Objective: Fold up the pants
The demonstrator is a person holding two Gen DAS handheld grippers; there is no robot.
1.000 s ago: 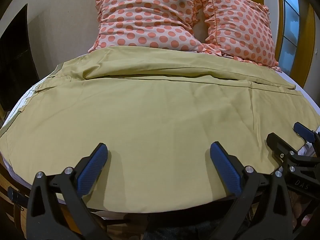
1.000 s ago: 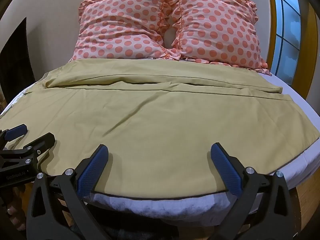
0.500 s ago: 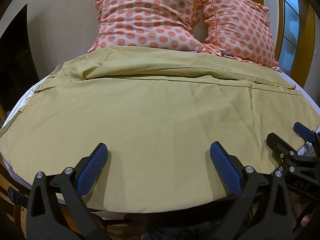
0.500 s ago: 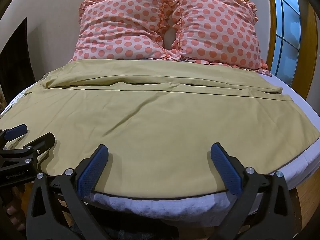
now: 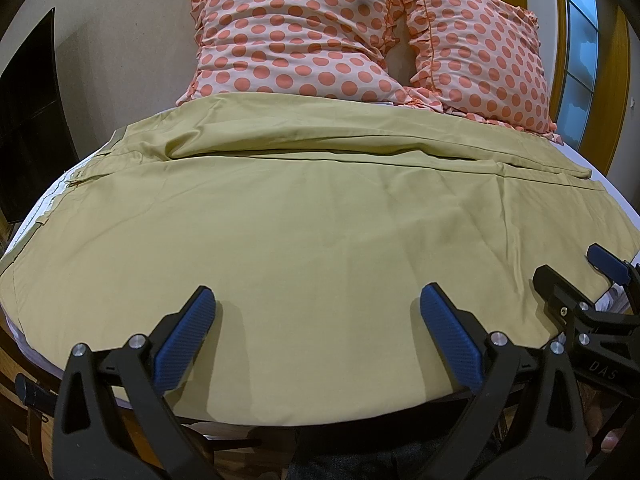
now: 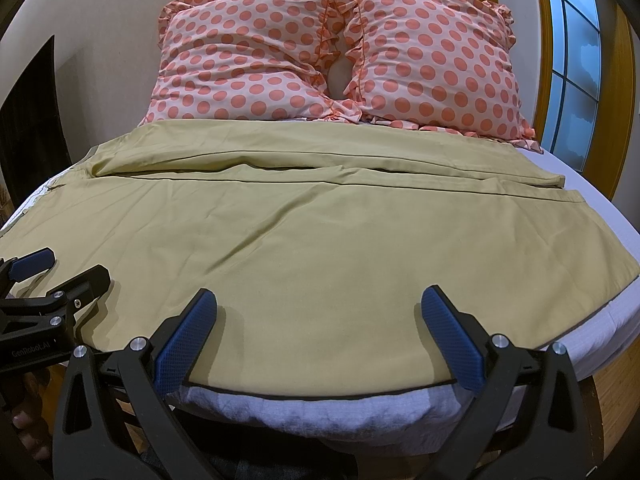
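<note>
Olive-tan pants (image 5: pixel 320 216) lie spread flat across the bed, waist at the left, leg hems at the right; they also show in the right wrist view (image 6: pixel 304 236). One leg lies near me, the other behind it by the pillows. My left gripper (image 5: pixel 316 320) is open and empty, just above the near edge of the near leg. My right gripper (image 6: pixel 320 320) is open and empty over the same edge, further right. Each gripper shows in the other's view: the right one (image 5: pixel 580 276) and the left one (image 6: pixel 60 276), both open.
Two pink pillows with orange dots (image 5: pixel 360 36) (image 6: pixel 340 52) lean against the wall at the head of the bed. The white sheet (image 6: pixel 592 324) shows at the bed's front and right edges. A window (image 6: pixel 572 60) is at the right, a dark panel (image 5: pixel 28 120) at the left.
</note>
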